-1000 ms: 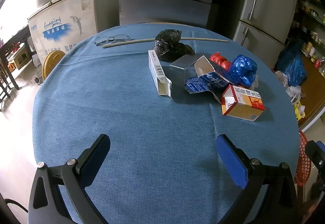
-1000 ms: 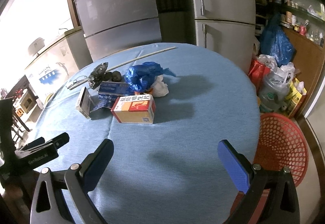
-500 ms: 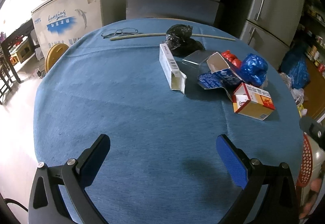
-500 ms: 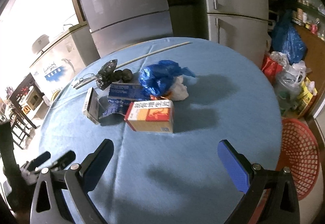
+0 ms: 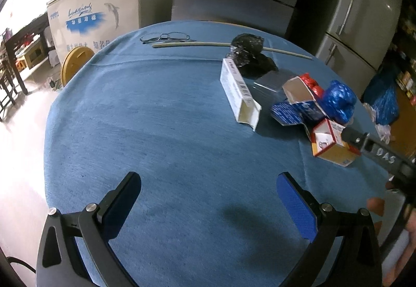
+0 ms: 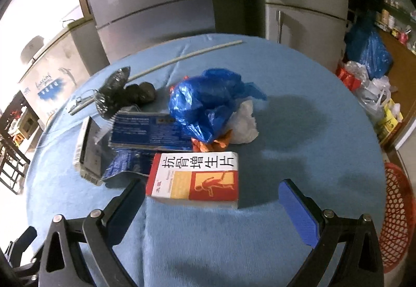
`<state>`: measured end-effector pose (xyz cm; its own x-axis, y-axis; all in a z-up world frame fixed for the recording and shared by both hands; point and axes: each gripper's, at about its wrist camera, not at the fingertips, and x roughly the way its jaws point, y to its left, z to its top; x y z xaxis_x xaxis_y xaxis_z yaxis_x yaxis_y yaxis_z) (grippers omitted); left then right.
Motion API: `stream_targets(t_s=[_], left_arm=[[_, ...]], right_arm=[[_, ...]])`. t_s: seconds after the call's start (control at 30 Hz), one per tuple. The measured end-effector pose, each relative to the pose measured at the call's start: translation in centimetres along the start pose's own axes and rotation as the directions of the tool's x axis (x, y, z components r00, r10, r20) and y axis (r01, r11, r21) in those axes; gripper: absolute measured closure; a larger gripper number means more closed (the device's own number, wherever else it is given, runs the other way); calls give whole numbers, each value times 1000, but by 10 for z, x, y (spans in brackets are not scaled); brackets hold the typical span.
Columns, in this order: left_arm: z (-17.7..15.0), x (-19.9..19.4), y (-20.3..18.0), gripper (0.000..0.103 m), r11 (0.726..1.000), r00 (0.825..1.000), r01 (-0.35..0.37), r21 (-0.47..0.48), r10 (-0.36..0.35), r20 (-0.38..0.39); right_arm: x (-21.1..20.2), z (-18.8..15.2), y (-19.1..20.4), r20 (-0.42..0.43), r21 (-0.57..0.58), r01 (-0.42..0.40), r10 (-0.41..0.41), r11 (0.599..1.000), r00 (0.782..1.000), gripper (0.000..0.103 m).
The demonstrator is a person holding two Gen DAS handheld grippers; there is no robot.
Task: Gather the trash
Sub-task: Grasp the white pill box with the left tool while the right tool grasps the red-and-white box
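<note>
A pile of trash lies on the round blue table [image 5: 161, 136]. A red-and-white medicine box [image 6: 193, 180] lies nearest, just ahead of my open, empty right gripper [image 6: 212, 205]; it also shows in the left wrist view [image 5: 330, 142]. Behind it lie a crumpled blue plastic bag [image 6: 208, 102], a flattened blue carton [image 6: 148, 134], a long white box [image 5: 238, 90] and a black bag [image 5: 247, 49]. My left gripper [image 5: 208, 198] is open and empty over bare cloth, well short of the pile.
A red mesh basket [image 6: 397, 222] stands on the floor right of the table. Glasses [image 5: 166, 37] and a thin white rod [image 5: 208, 45] lie at the table's far side. Fridges, a chest freezer [image 5: 91, 19] and floor bags [image 6: 369, 52] surround the table.
My right gripper has moved forward and down to the medicine box, which now looms large between its fingers. The left gripper has shifted slightly left; the right tool now shows at its right edge.
</note>
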<state>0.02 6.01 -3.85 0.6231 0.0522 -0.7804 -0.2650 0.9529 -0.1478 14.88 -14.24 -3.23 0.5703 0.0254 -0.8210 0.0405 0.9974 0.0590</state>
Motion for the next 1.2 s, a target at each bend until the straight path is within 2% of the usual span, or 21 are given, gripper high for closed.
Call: stream_targets(t_s=[0.17,0.27,0.4,0.5,0.53,0.57,0.63,0.8,1.07,1.1,1.13,1.17,1.2], left_arm=[[4,8,2,0,1000,1000,1,-9,-1,-11],[7,12,0,0,1000,1000,2,0,-2,-18],[11,17,-2,0,1000,1000,1,1,-1,-22],[16,23,-7,0,1000,1000,1,4,-1,-30],[19,25,-9,0,1000,1000,1,7,-1,-29],[23,26,-11,0,1000,1000,2,9,-2,-25],[33,28,-17,0,1000,1000,6,18,-6,-10],[63,47,-36,0,999,1000,-17,32,17,11],[84,90,-48,2,993,993,-105,59,108,-44],[84,94,-48,12,992,992,-106,62,110,-55],[84,98,-47,34,993,992,-101,66,105,-69],[83,102,-47,46,993,990,-97,71,104,-94],[82,106,-45,62,994,988,-88,66,95,-123]], right_arm=[[18,3,10,18,-20,9,-9,1000,1000,0],[31,5,14,-37,-44,20,-22,999,999,0],[35,3,13,-37,-38,3,-4,999,999,0],[39,4,13,-60,-37,-50,48,998,997,0],[40,3,12,-57,-35,-71,69,997,996,3],[40,3,12,-51,-40,-76,74,996,996,18],[39,0,12,-45,-57,-80,77,995,996,17],[33,-8,5,-44,-69,-102,99,992,994,17],[23,-18,-6,-49,-59,-123,121,991,991,17],[24,-17,-7,-49,-59,-123,120,991,991,17],[24,-17,-7,-50,-59,-123,120,991,991,17],[25,-17,-6,-50,-61,-121,118,991,992,17],[27,-15,-5,-50,-64,-118,115,991,992,17]])
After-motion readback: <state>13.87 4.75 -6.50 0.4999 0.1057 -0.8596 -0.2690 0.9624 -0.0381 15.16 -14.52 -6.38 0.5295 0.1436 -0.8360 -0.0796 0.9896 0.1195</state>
